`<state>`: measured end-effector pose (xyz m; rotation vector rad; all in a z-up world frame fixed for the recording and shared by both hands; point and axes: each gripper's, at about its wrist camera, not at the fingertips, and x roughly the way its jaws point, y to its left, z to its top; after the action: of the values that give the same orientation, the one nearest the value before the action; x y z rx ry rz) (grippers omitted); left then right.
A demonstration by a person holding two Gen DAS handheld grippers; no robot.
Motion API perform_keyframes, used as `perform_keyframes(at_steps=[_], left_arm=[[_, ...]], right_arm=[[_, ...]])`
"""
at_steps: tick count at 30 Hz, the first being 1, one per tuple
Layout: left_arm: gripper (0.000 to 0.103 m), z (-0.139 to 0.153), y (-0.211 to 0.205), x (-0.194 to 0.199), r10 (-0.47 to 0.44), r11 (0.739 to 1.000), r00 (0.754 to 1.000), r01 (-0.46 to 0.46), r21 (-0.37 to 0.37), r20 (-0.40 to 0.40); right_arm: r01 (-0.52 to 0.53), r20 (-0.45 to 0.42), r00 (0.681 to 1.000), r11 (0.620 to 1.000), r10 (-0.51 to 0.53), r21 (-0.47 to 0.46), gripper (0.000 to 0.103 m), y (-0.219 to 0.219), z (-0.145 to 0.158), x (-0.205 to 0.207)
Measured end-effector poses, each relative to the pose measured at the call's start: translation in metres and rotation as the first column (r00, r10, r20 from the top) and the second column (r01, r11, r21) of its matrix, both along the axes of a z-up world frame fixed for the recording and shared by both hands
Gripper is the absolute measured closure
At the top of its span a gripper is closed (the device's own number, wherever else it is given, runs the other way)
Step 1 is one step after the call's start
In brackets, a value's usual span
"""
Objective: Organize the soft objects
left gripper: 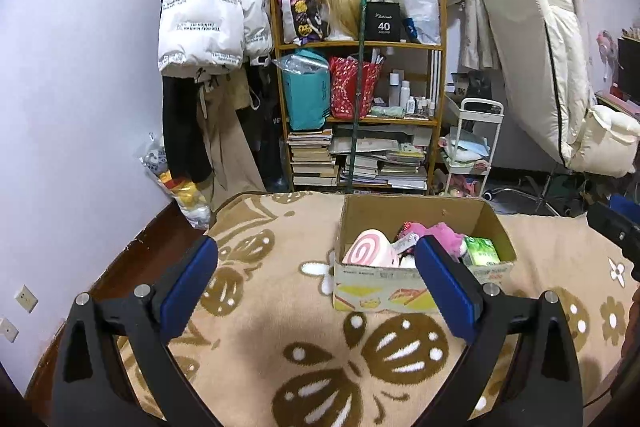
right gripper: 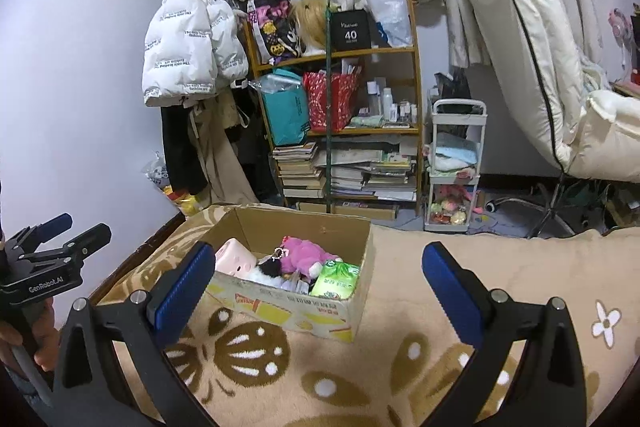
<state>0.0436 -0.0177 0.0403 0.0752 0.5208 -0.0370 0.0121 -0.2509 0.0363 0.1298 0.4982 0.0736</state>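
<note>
A cardboard box is set on a beige blanket patterned with brown butterflies and white flowers. Inside it several soft things are packed: a pink swirl cushion, a pink plush toy and a green tissue pack. In the right wrist view the same box is seen from its other corner, and there a small black-and-white furry piece is made out between the cushion and the plush toy; in the left wrist view it is largely hidden.

The left gripper is held with its blue pads wide apart and nothing between them; the box is seen beyond, partly behind the right-hand finger. The right gripper is likewise spread wide and empty, just short of the box.

Behind the bed a wooden shelf is filled with bags, bottles and stacked books. A white cart holding folded cloth and small plush toys is shown fully only in the right wrist view, where a hand on the left tool's handle is also seen.
</note>
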Motion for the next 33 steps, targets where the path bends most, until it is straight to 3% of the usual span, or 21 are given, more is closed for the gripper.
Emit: perform_keyframes(at_steps=[13, 23, 33], left_arm=[[0.005, -0.008, 0.010, -0.041, -0.012, 1.000, 1.000, 0.012, -0.008, 0.016], [0.005, -0.026, 0.006, -0.044, 0.006, 0.998, 1.000, -0.006, 0.055, 0.001], [0.005, -0.042, 0.009, -0.034, 0.025, 0.997, 1.000, -0.026, 0.073, 0.005]], right_arm=[[0.002, 0.040, 0.999, 1.000, -0.002, -0.008, 0.000, 0.002, 0.002, -0.035], [0.001, 0.045, 0.999, 0.998, 0.001, -0.059, 0.000, 0.004, -0.012, -0.038], [0.016, 0.006, 1.000, 0.999, -0.016, -0.034, 0.000, -0.005, -0.026, -0.023]])
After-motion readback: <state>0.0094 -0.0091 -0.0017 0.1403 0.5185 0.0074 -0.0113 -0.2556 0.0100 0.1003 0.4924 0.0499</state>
